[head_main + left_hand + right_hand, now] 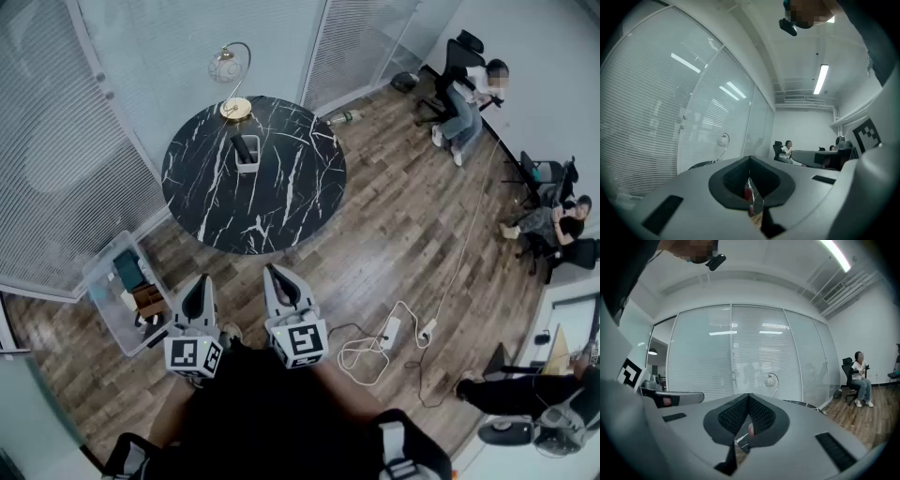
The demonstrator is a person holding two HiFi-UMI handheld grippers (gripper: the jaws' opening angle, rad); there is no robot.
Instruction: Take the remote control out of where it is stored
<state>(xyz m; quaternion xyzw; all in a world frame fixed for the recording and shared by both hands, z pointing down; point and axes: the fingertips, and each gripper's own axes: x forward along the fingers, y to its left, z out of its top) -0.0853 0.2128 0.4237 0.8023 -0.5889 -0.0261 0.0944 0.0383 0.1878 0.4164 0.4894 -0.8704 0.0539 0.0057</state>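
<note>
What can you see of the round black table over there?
The round table has a glossy black top with white veins, like marble. It stands level on the wood floor close to the blind-covered glass wall. A gold-based lamp stands at its far edge; near it a small pale holder carries a dark remote control. Its legs are hidden.

Counting now: 1 round marble worktop (281,202). On it 1 lamp (229,67), 1 white holder (247,163), 1 remote control (242,147). 2 claws in shot: left claw (199,281), right claw (276,272). 1 clear storage bin (105,270) on floor (394,234). 2 power strips (392,329) there too, 1 white cable (361,356). 3 seated people (466,98) along right side.
</note>
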